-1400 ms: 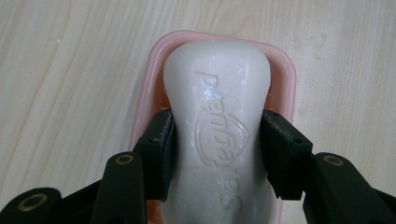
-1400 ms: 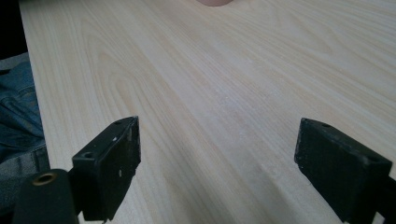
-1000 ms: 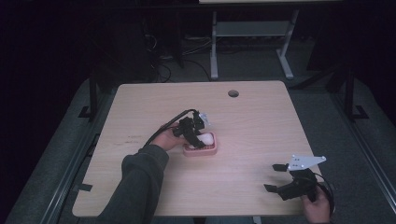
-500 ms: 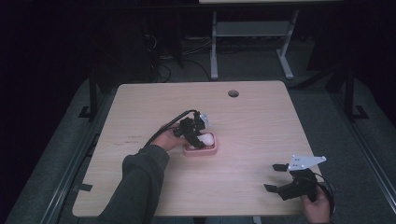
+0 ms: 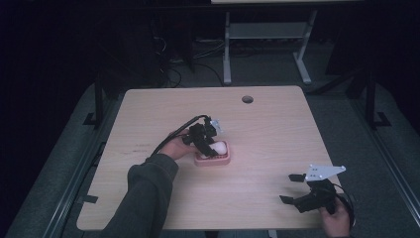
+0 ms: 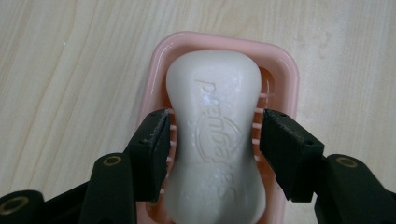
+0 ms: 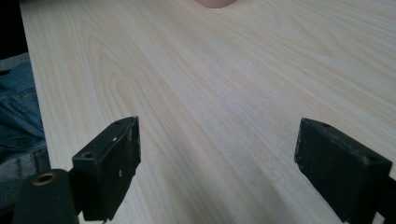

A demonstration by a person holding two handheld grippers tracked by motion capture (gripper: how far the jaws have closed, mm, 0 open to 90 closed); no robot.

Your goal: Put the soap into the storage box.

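Observation:
A white bar of soap (image 6: 212, 84) lies in a pink soap dish (image 6: 282, 74) on the wooden table (image 5: 277, 134). My left gripper (image 6: 215, 125) is open and straddles the soap's narrow waist, with a thin gap showing on each side between the jaws and the bar. From the high view, the left gripper (image 5: 205, 143) sits over the dish (image 5: 214, 161) near the table's middle, with the soap (image 5: 219, 147) peeking out. My right gripper (image 5: 291, 188) is open over bare wood near the front right corner. Between the right gripper's (image 7: 217, 140) jaws there is nothing.
A round cable hole (image 5: 247, 99) sits near the table's far edge. A white desk frame (image 5: 227, 49) and cables stand on the dark floor behind. The dish's rim (image 7: 215, 3) shows far ahead in the right gripper view, with a person's jeans (image 7: 14, 116) at the left.

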